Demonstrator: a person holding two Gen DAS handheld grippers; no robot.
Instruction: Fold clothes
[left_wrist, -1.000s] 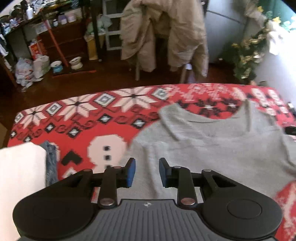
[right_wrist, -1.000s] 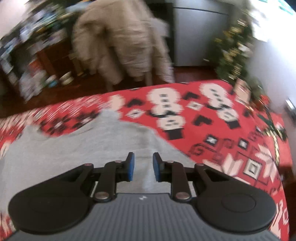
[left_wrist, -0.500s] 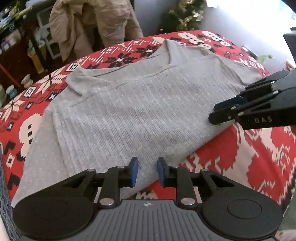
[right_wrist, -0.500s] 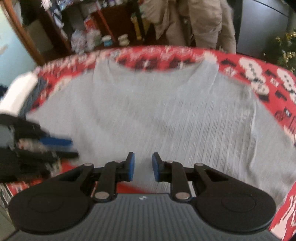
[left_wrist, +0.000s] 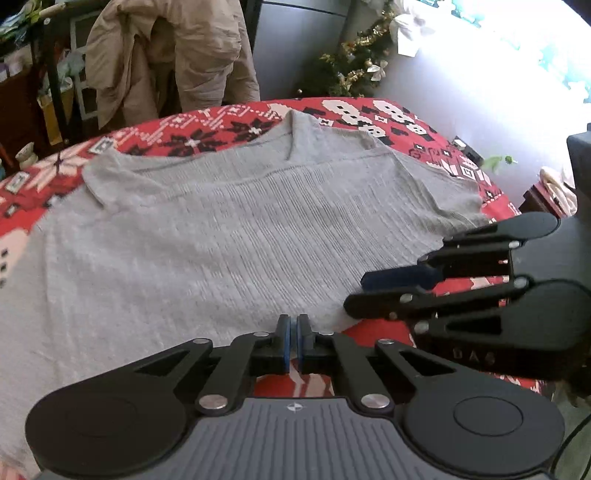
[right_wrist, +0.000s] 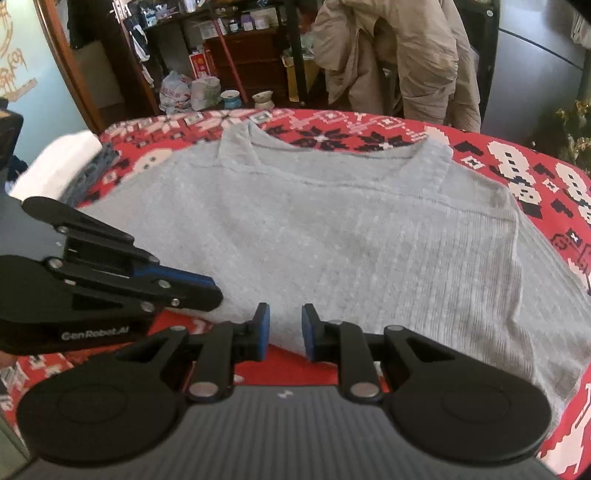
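Note:
A grey knit sweater (left_wrist: 240, 240) lies spread flat on the red patterned cloth (left_wrist: 369, 118), neckline at the far side and hem toward me. My left gripper (left_wrist: 293, 325) is shut at the near hem, its tips pinching the sweater's edge. In the right wrist view the same sweater (right_wrist: 332, 229) fills the middle. My right gripper (right_wrist: 284, 326) is open there, with the hem lying between its blue pads. The left gripper (right_wrist: 212, 290) shows beside it on the left. The right gripper (left_wrist: 356, 293) enters the left wrist view from the right, just over the hem.
A stack of folded white and blue clothes (right_wrist: 62, 162) sits on the left end of the cloth. A beige coat (left_wrist: 177, 55) hangs over a chair behind. Cluttered shelves (right_wrist: 240, 48) stand at the back. A decorated tree (left_wrist: 351, 70) is at the far right.
Both grippers swung from looking across the table down to the sweater's near hem. The left gripper has gone from open to shut on the hem. The right stays open.

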